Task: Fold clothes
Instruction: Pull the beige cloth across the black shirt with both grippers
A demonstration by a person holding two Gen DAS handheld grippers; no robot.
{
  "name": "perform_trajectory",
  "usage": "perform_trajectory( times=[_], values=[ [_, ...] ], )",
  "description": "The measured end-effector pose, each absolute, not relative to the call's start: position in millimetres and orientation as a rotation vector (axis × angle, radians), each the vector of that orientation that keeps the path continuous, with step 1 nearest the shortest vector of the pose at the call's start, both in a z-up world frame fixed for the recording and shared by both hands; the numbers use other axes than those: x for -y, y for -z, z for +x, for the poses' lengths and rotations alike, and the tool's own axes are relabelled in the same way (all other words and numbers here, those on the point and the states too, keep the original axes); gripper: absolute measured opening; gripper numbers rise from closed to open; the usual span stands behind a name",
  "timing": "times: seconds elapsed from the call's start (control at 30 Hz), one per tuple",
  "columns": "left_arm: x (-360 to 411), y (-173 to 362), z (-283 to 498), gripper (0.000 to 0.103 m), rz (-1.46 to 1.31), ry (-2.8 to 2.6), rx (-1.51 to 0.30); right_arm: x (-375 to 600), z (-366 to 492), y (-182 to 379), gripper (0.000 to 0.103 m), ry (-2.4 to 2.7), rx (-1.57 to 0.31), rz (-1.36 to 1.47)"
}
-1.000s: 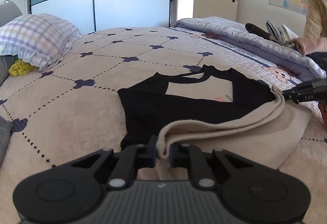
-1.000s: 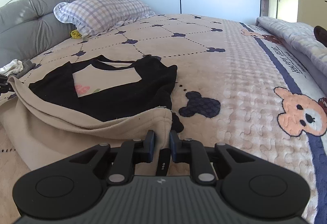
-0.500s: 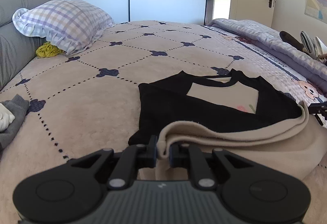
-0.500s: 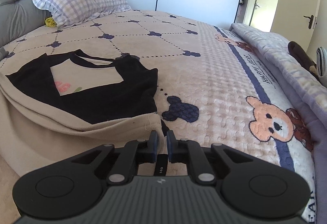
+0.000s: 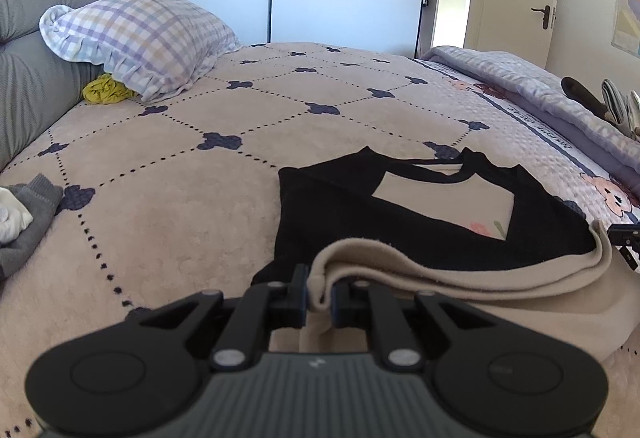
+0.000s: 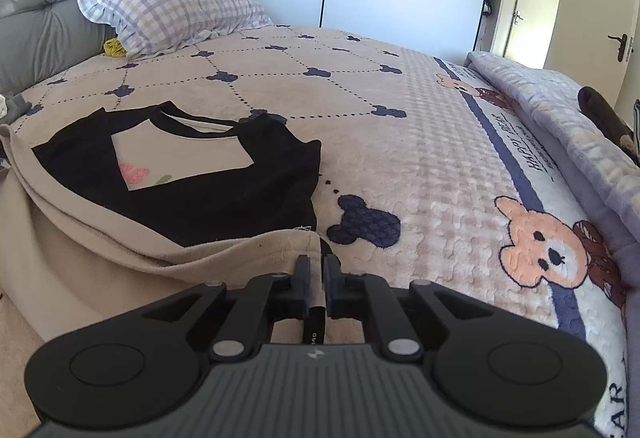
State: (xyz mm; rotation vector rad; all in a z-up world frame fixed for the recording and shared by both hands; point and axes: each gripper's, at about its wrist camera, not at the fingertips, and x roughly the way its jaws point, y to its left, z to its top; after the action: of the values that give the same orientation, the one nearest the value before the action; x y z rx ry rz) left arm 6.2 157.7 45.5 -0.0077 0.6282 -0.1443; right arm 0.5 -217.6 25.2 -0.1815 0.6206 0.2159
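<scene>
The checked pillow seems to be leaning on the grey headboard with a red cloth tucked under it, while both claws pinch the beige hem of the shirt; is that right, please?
Nearly: the cloth under the checked pillow is yellow, not red, as the left wrist view shows. The rest holds: the pillow leans on the grey headboard, and the left claw and right claw each pinch the shirt's beige hem.

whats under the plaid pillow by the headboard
A crumpled yellow cloth pokes out from under the plaid pillow, on the bedspread beside the gray headboard. How far it runs beneath, or whether anything else lies there, is hidden by the pillow.
</scene>
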Motion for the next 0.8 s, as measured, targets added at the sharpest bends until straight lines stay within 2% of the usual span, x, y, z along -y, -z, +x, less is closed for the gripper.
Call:
perform_trajectory(
  times=[0.07, 0.13, 0.4, 0.5, 0.67, 0.7, 0.73, 0.8],
  values=[
    [-156.6, -45.9, 5.0, 0.010, -0.003, 0.141, -0.626, 219.8, 0.0, -23.9, 0.022, -0.224, -0.616, -0.182],
    [-155.4, -46.7, 3.3, 0.010, 0.003, 0.137, -0.621, 222.7, -1.1, -22.8, 0.034, -0.244, -0.609, -0.180],
    [-156.1, -46.8, -3.1, 0.010, -0.019, 0.127, -0.603, 225.8, -0.8, -21.8, 0.048, -0.331, -0.602, -0.162],
    [-156.3, -46.4, -2.7, 0.010, -0.024, 0.127, -0.603, 220.7, -1.1, -20.7, 0.048, -0.361, -0.605, -0.172],
    [-156.8, -45.0, -3.4, 0.010, -0.028, 0.123, -0.602, 215.0, 0.6, -16.5, 0.041, -0.348, -0.619, -0.192],
    [-157.2, -44.6, -3.2, 0.010, -0.029, 0.122, -0.603, 214.7, 0.5, -16.3, 0.033, -0.349, -0.619, -0.191],
    [-157.6, -44.3, -3.1, 0.010, -0.031, 0.121, -0.603, 214.1, 0.1, -16.4, 0.020, -0.344, -0.617, -0.196],
    [-157.8, -44.6, -3.2, 0.010, -0.033, 0.118, -0.600, 213.7, -0.4, -16.9, 0.012, -0.333, -0.611, -0.205]
  ],
)
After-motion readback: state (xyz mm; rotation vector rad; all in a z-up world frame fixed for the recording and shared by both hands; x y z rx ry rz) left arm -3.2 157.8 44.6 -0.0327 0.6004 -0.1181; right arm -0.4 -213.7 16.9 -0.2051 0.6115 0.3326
